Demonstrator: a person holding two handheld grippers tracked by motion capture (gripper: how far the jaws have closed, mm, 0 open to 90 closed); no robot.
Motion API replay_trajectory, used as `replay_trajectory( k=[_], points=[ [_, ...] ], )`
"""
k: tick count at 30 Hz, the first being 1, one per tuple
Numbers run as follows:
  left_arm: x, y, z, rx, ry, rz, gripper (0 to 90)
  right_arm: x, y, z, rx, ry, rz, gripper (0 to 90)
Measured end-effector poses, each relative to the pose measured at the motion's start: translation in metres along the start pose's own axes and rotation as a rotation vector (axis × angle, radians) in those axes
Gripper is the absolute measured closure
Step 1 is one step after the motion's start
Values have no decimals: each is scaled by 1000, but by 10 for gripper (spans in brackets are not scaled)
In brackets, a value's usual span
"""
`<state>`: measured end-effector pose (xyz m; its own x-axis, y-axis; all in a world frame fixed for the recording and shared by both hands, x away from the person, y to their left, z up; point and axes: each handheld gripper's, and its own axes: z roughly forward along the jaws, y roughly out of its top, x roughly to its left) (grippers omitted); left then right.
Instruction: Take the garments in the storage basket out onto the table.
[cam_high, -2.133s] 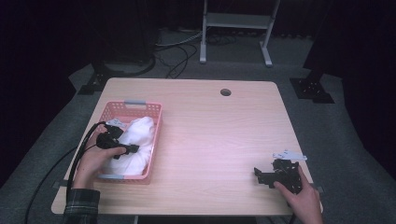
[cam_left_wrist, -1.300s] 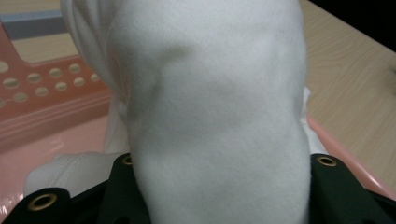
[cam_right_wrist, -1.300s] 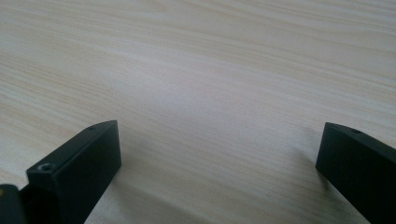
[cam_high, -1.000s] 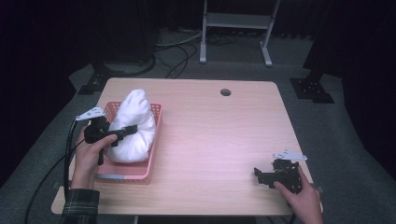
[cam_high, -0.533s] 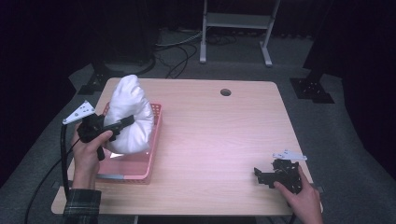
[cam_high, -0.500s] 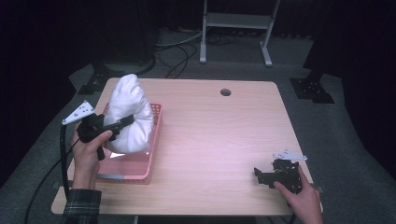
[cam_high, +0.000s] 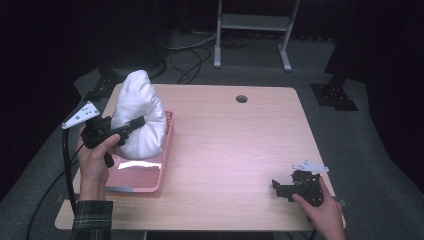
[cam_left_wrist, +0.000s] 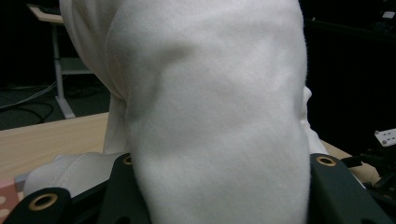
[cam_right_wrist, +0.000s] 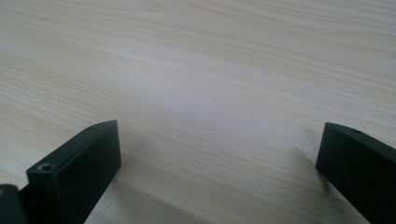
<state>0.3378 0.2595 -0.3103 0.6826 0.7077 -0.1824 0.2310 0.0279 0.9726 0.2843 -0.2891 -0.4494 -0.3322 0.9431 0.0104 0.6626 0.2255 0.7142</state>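
Note:
A bulky white cloth (cam_high: 139, 115) hangs lifted above the pink basket (cam_high: 165, 150) at the table's left, its lower folds still reaching into the basket. My left gripper (cam_high: 131, 126) is shut on the cloth's side, held by a hand with a plaid sleeve. In the left gripper view the white cloth (cam_left_wrist: 210, 107) bulges up between the two black jaws. My right gripper (cam_high: 280, 187) rests low at the table's front right edge. In the right gripper view its jaws stand wide apart, open over bare wood (cam_right_wrist: 210, 93), and the right gripper (cam_right_wrist: 217, 163) has nothing between them.
The wooden table (cam_high: 240, 145) has a round cable hole (cam_high: 241, 98) near its far edge. A metal stand (cam_high: 252, 25) and cables lie on the dark floor beyond. A black cable trails from the left gripper down past the table's left edge.
My left gripper closed on the cloth in the basket and lifted it up and leftward, so the cloth now stands tall above the basket. The right gripper has stayed in place.

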Motion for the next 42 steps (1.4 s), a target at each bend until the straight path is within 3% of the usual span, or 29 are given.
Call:
replay_trajectory(
  k=[19, 42],
  points=[
    [-37, 10, 24, 17, -41, -1, 528, 0, 0, 0, 0, 0, 0, 0],
    [-78, 11, 67, 43, -133, 20, 526, 0, 0, 0, 1, 0, 0, 0]
  ],
)
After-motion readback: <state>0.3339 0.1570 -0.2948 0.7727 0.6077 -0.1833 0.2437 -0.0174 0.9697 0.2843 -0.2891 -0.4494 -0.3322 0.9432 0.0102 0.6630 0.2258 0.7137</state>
